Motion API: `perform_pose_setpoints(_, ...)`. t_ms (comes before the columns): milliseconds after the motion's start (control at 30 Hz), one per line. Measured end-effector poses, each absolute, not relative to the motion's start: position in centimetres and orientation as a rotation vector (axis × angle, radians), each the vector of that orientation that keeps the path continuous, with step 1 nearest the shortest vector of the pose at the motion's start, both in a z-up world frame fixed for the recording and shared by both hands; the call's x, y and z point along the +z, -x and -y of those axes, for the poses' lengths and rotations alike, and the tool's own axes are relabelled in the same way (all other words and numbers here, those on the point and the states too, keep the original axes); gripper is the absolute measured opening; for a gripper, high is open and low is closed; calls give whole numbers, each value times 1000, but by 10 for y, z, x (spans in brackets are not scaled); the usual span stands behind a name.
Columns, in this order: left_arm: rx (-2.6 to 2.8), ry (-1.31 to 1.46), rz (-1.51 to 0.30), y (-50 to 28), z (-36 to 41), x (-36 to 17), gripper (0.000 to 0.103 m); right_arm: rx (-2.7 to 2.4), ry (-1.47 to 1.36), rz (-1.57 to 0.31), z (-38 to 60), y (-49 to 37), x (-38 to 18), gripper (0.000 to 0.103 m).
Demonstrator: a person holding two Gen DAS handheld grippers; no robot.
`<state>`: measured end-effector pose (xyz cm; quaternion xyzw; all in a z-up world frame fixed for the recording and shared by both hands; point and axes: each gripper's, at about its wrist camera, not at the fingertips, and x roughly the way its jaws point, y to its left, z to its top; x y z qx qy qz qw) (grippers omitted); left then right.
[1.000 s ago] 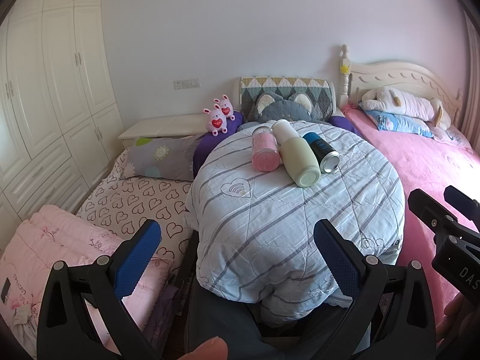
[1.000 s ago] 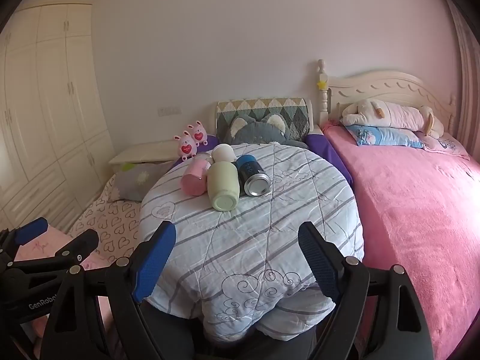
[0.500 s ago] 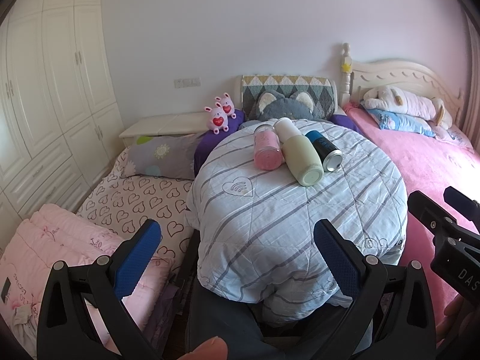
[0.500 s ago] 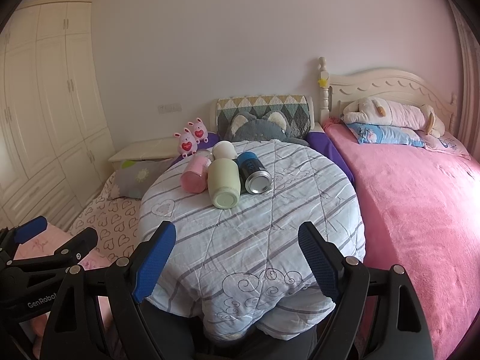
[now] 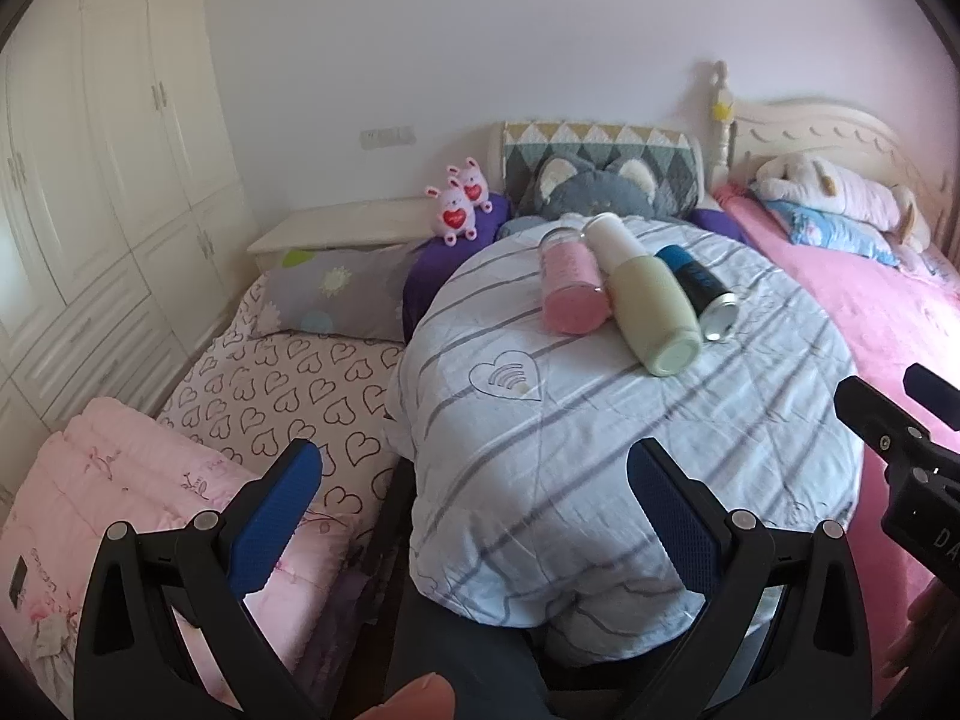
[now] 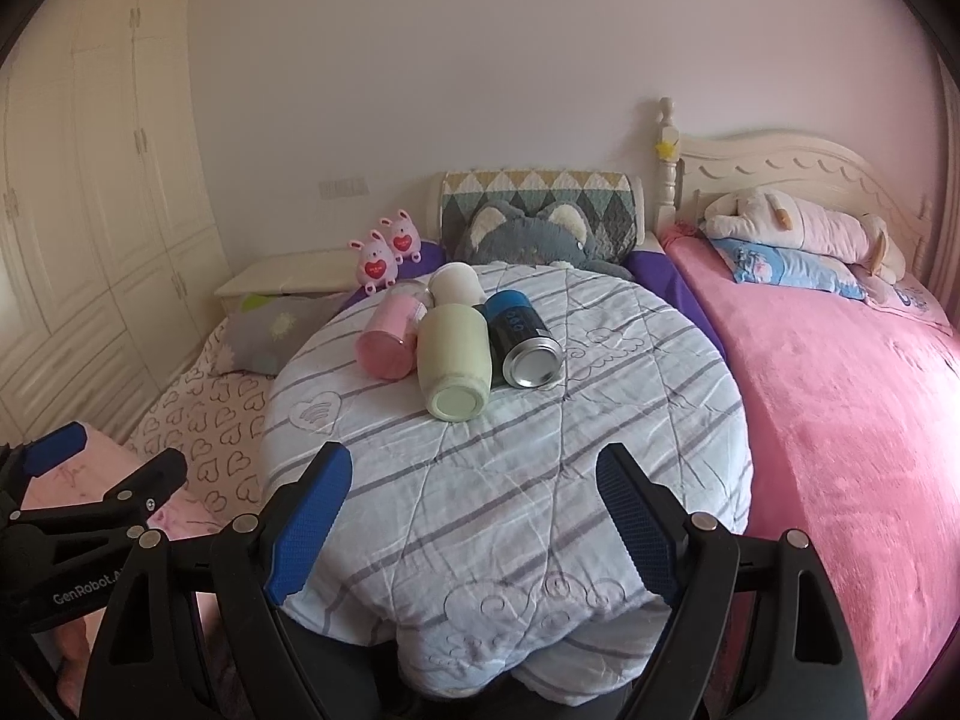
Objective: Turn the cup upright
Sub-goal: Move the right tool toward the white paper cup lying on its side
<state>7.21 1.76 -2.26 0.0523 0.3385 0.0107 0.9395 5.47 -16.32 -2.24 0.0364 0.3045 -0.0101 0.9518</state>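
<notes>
Three cups lie on their sides, side by side, on a round table covered by a striped quilt [image 5: 600, 450] [image 6: 510, 480]. They are a pink cup [image 5: 570, 288] [image 6: 387, 339], a pale green bottle with a white cap [image 5: 651, 309] [image 6: 453, 360] and a blue and black cup [image 5: 705, 291] [image 6: 522, 336]. My left gripper [image 5: 474, 516] is open and empty, well short of the cups. My right gripper [image 6: 474, 519] is open and empty above the table's near edge.
A pink bed [image 6: 840, 390] with plush toys lies to the right. A low bed with heart sheets [image 5: 270, 384] and a pink blanket [image 5: 120, 510] lies to the left. Cushions and two pink bunny toys [image 5: 459, 207] sit behind the table. Wardrobes line the left wall.
Both views have drifted slightly closer to the table and a little upward. The cups have not moved. Both grippers stay open.
</notes>
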Motion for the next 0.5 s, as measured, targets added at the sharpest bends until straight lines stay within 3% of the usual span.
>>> perform_pose_setpoints(500, 39, -115, -796, -199, -12, -39, 103, 17, -39, -771, 160, -178, -36, 84)
